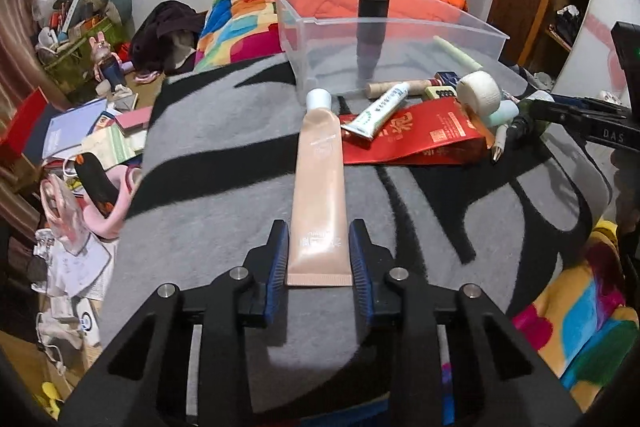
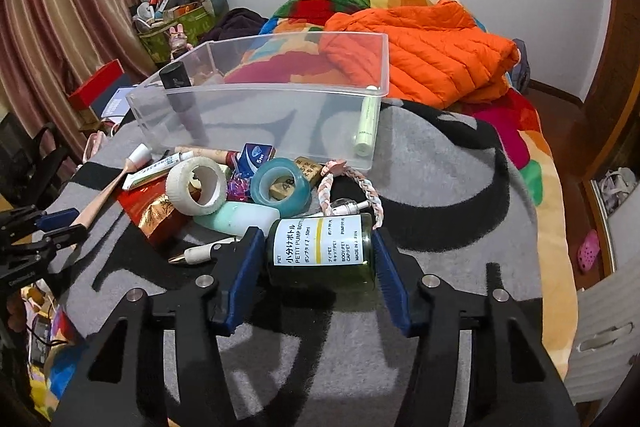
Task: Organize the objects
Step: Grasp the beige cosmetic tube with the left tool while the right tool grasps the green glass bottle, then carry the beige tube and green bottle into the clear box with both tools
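Left wrist view: the left gripper [image 1: 319, 255] has its blue pads pressed against both sides of the crimped end of a peach tube [image 1: 319, 187], so the jaws are closed on it. The tube runs forward over the grey and black blanket [image 1: 208, 163], its pale cap [image 1: 319, 99] close to the front wall of the clear bin [image 1: 384, 39]. Inside the bin a black bottle [image 1: 372, 35] stands upright and a pale green stick [image 1: 458, 53] leans at the right. In front of the bin lie a white tube [image 1: 380, 111], a red packet [image 1: 420, 135] and a white tape roll [image 1: 479, 91]. The right gripper's arm enters from the right edge.

Right wrist view: the right gripper [image 2: 319, 263] straddles a green pump bottle [image 2: 324, 253] lying on its side on the blanket. The left pad touches the bottle and the right pad sits at its other side, so the jaws appear closed on it, though how firmly I cannot tell. Just beyond lie a teal tape roll [image 2: 283, 187], the white tape roll [image 2: 197, 185], a braided cord [image 2: 370, 193] and a pen [image 2: 200, 253]. The bin [image 2: 260, 107] stands behind the pile, and an orange jacket [image 2: 420, 59] lies beyond it.
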Demonstrator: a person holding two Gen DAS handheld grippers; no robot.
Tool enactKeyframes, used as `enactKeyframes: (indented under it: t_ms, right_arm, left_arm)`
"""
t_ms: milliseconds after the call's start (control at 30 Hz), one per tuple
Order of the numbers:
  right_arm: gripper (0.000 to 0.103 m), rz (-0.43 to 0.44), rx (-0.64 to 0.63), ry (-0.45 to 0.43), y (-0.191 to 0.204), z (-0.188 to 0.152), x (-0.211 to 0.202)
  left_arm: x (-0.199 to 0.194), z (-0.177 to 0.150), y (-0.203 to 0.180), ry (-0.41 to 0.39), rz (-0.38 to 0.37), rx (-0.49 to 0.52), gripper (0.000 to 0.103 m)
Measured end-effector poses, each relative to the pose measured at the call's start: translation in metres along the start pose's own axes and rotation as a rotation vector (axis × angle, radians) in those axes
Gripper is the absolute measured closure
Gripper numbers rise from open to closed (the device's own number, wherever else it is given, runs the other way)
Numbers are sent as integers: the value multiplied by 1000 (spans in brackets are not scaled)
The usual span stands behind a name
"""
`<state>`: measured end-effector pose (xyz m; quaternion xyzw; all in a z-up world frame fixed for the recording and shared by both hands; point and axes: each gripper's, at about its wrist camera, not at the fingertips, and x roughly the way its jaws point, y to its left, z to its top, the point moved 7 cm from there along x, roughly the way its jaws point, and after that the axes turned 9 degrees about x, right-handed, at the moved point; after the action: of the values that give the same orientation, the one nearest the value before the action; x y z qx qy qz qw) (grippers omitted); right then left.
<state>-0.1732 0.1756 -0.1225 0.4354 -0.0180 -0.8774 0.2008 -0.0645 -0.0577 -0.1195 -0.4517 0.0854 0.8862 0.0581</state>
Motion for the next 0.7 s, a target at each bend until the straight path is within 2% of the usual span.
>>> enactKeyframes:
  t_ms: [33, 100, 300, 500, 633, 700]
  right_arm:
    - [52, 2, 0, -1, 1, 0, 0]
    - [52, 4, 4, -6, 0, -1, -1]
    - [52, 13, 33, -32, -4, 3, -11]
    - [52, 24, 53, -59, -9, 11, -21]
    - [52, 30, 54, -55, -9, 10, -19]
    - [52, 34, 54, -51, -8, 10, -17]
  left_arm:
    - [-1, 5, 3, -7, 1, -5, 62]
    - [2, 16, 7, -19, 4, -17, 47]
    - [24, 55, 23, -30, -16, -58, 46]
    - [58, 72, 28, 35, -66, -62, 46]
    - [72, 70, 26, 68, -55, -44, 54]
    - [72, 70, 22, 70, -87, -38, 72]
